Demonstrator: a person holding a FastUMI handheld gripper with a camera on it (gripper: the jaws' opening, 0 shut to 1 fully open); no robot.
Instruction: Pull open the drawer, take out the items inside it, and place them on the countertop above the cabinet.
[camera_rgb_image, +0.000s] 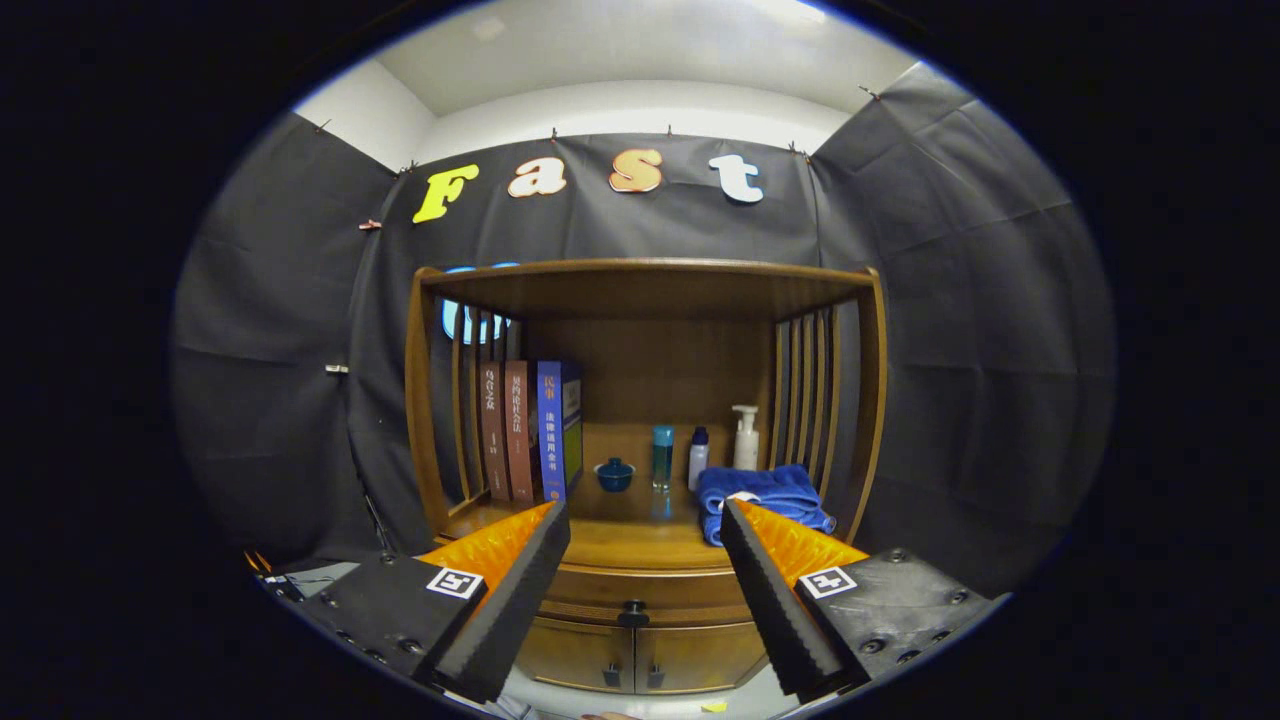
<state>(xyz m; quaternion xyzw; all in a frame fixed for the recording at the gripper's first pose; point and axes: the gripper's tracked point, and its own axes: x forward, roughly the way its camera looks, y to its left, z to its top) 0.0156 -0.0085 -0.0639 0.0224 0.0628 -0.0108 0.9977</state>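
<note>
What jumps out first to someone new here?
The open gripper, its fingers spread wide with nothing between them, framing the wooden cabinet's closed drawer and its dark knob. Beyond the fingers, on the countertop, lie a folded blue towel, a row of upright books and a few small bottles.

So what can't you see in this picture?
Gripper view, gripper open, short of the cabinet:
- Inside the drawer: it is shut, front panel hides the contents.
- Drawer ends: the fingers cover them.
- Blue towel: near corner behind a finger.
- Book spines: too small to read.
</note>
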